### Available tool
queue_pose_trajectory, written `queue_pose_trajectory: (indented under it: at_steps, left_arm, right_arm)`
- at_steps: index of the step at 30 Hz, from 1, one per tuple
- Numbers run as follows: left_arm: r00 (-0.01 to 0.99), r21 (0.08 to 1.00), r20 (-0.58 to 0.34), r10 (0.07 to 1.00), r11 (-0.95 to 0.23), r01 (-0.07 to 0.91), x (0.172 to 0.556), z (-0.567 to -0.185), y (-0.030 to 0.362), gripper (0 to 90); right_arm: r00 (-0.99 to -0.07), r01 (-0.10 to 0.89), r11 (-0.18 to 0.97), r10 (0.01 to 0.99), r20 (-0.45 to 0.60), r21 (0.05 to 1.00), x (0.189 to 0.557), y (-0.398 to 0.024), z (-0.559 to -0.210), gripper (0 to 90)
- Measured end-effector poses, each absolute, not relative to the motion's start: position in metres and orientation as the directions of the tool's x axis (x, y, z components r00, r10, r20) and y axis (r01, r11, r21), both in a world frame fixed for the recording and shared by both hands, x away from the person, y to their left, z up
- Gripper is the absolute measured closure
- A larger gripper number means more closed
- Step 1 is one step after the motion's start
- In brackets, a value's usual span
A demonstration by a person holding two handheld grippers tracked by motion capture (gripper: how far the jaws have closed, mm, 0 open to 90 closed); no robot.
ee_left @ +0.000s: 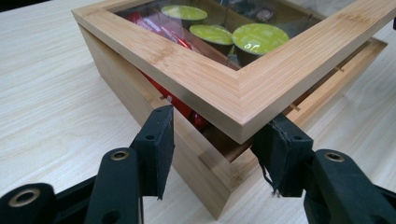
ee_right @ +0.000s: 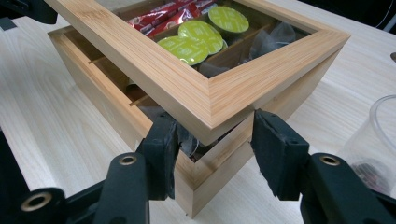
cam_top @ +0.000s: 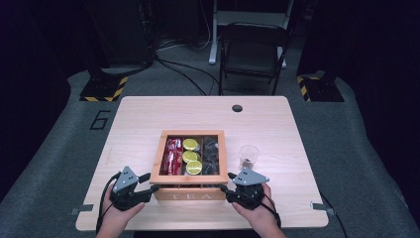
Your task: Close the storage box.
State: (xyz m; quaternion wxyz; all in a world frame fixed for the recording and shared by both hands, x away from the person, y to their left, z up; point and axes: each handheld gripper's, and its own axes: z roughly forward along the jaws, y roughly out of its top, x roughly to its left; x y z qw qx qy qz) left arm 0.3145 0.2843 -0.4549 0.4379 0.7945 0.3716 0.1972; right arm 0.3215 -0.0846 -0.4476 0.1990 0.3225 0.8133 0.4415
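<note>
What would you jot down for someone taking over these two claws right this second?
Left claw: open, straddling the lid's near left corner.
Right claw: open, straddling its near right corner.
Tea box: mid-table, near edge facing you; lid lifted part-way at the front, a gap showing.
Inside: red sachets, green capsules, dark bags.
Plastic cup: right of the box.
Done: lid cracked open.
Left, probably: swing it fully back.

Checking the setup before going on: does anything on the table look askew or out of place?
The tea box's glass-paned lid sits tilted, its front edge raised off the box, leaving a gap at both front corners. Nothing looks spilled or damaged.
</note>
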Motion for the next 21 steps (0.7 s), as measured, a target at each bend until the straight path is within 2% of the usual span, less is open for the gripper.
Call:
queue_pose_trajectory:
  at_steps: [6,8,9,11,12,14,16,17,21]
  left_arm:
    - [0.654,0.827,-0.014,0.757,-0.359,0.433,0.316,-0.458,0.283,44.1]
    - [0.657,0.821,-0.012,0.754,-0.368,0.437,0.317,-0.460,0.282,40.2]
    - [0.659,0.817,-0.014,0.752,-0.372,0.442,0.317,-0.460,0.282,36.4]
    - [0.674,0.806,-0.004,0.738,-0.397,0.439,0.317,-0.461,0.280,35.1]
    - [0.682,0.797,-0.002,0.731,-0.411,0.442,0.317,-0.462,0.278,31.0]
    - [0.689,0.773,0.023,0.725,-0.450,0.447,0.317,-0.464,0.276,29.6]
    - [0.699,0.782,0.007,0.715,-0.440,0.442,0.316,-0.464,0.275,25.7]
    - [0.705,0.786,0.001,0.709,-0.436,0.438,0.316,-0.462,0.276,25.8]
    - [0.685,0.817,0.004,0.728,-0.397,0.417,0.314,-0.456,0.280,25.6]
  right_arm:
    - [-0.719,0.368,0.419,0.694,-0.031,0.830,0.322,-0.084,-0.451,48.7]
    - [-0.725,0.367,0.424,0.688,-0.031,0.828,0.323,-0.083,-0.452,46.8]
    - [-0.727,0.372,0.427,0.686,-0.027,0.824,0.322,-0.083,-0.453,44.9]
    - [-0.733,0.376,0.443,0.680,-0.031,0.814,0.322,-0.082,-0.454,43.0]
    - [-0.735,0.369,0.476,0.675,-0.063,0.798,0.322,-0.079,-0.456,42.1]
    - [-0.745,0.353,0.492,0.663,-0.079,0.796,0.322,-0.078,-0.458,34.5]
    - [-0.758,0.330,0.479,0.648,-0.074,0.813,0.321,-0.078,-0.455,32.5]
    - [-0.766,0.327,0.493,0.638,-0.080,0.806,0.320,-0.078,-0.453,28.6]
    - [-0.762,0.332,0.484,0.643,-0.072,0.810,0.320,-0.081,-0.452,28.5]
